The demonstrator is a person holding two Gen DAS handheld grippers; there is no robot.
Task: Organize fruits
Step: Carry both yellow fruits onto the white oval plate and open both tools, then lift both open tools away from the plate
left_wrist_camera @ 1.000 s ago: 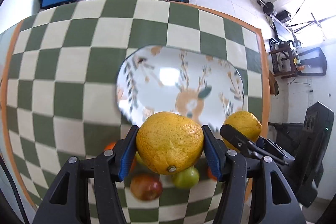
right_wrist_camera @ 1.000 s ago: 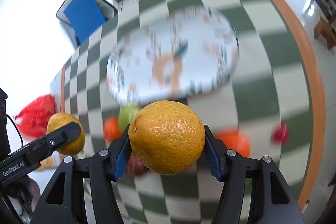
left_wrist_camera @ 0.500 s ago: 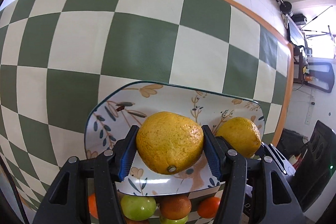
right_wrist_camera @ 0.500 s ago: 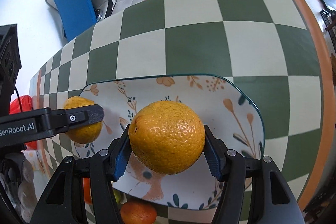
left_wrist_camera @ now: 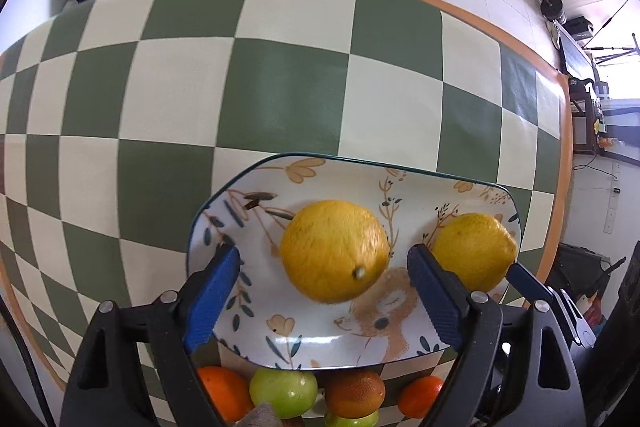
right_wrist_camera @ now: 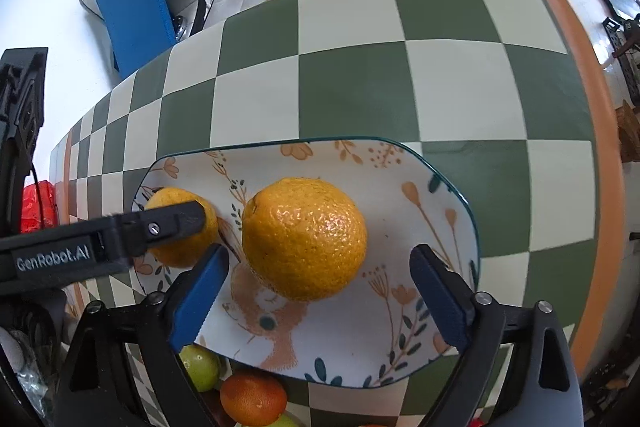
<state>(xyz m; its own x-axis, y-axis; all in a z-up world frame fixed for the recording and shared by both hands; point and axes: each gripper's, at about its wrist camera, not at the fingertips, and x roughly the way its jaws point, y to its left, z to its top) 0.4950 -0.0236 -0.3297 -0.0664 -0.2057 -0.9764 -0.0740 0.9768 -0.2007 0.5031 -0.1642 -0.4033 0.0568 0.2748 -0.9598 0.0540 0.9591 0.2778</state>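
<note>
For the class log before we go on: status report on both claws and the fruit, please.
Left claw and right claw opening, pads clear. Two oranges lying on the plate. More fruit waiting nearby; nothing in the way.

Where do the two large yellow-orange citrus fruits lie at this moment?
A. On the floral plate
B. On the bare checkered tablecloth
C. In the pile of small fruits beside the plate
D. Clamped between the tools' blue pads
A: both citrus fruits rest on the floral plate, with clear gaps to the blue pads of the opening tools.
</note>
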